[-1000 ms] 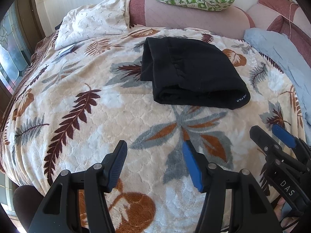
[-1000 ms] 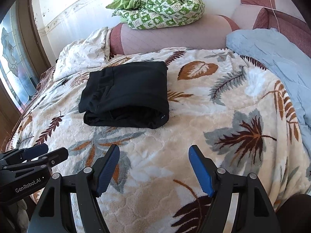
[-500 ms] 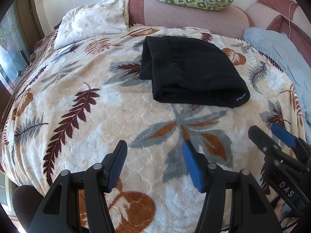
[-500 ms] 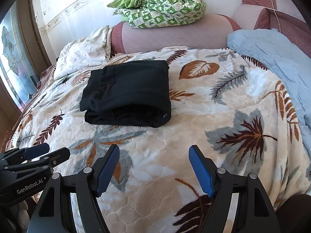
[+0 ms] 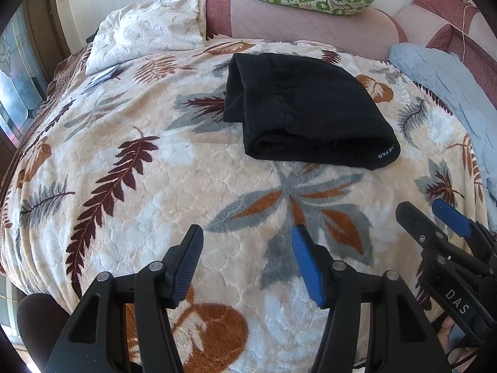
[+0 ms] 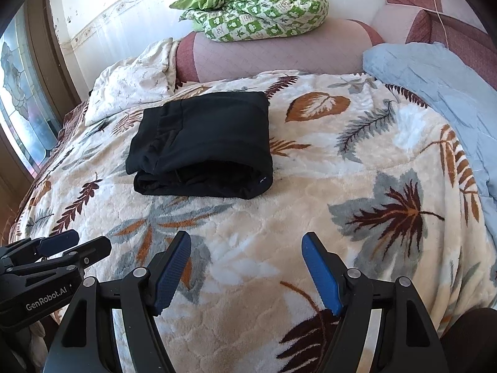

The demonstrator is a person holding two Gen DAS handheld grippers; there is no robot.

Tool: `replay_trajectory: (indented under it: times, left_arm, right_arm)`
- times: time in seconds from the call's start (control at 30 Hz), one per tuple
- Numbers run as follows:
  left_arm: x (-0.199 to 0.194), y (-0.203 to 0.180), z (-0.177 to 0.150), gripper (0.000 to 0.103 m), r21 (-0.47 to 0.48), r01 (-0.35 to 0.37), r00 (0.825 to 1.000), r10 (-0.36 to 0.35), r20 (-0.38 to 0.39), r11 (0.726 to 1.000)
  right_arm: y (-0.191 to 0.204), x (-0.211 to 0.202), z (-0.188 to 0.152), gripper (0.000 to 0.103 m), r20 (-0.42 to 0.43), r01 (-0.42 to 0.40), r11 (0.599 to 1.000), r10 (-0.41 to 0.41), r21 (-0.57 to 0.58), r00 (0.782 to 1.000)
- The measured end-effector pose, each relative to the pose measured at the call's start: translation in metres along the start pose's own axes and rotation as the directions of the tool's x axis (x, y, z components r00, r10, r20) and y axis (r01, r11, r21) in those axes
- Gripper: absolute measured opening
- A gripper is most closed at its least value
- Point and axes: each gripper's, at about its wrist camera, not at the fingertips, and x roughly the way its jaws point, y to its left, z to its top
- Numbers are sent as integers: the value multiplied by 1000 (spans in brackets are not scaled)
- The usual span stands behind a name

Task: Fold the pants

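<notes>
Black pants (image 5: 304, 112) lie folded into a thick rectangular bundle on the leaf-patterned blanket (image 5: 186, 174), toward the far middle of the bed. The same pants (image 6: 202, 143) show left of centre in the right wrist view. My left gripper (image 5: 247, 242) hovers over the blanket's near part, well short of the bundle, open and empty. My right gripper (image 6: 245, 245) is likewise open with nothing between its blue pads, above bare blanket. Each gripper appears at the edge of the other's view: the right gripper (image 5: 431, 214) and the left gripper (image 6: 74, 242).
A cream pillow (image 5: 146, 37) lies at the far left by the pink headboard (image 5: 310, 25). A green checked quilt (image 6: 254, 3) sits bunched on the headboard. A light blue cover (image 6: 447, 105) runs along the bed's right side. A window (image 6: 18, 105) is at the left.
</notes>
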Motion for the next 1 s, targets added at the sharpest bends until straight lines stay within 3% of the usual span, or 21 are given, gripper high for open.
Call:
replay_trajectory:
  times: [0.63, 0.73, 0.83, 0.9, 1.0]
  left_arm:
    - [6, 10, -2, 58, -21, 21, 1000, -21, -19, 1000]
    - [6, 20, 7, 58, -65, 80, 997, -81, -9, 995]
    - [13, 32, 29, 60, -119, 188, 981, -191, -14, 975]
    - [23, 40, 49, 62, -155, 264, 963, -268, -3, 952]
    - [38, 47, 79, 62, -181, 317, 948, -317, 35, 931]
  right_arm:
    - [-2, 6, -2, 79, -28, -1, 1000, 1, 1, 1000]
    - [-8, 6, 4, 79, -29, -16, 1000, 17, 14, 999]
    - [-20, 6, 21, 79, -14, -53, 998, 54, 45, 998]
    - [-30, 9, 40, 79, -6, -128, 987, 129, 92, 992]
    - [-46, 22, 69, 80, 1, -213, 960, 216, 184, 976]
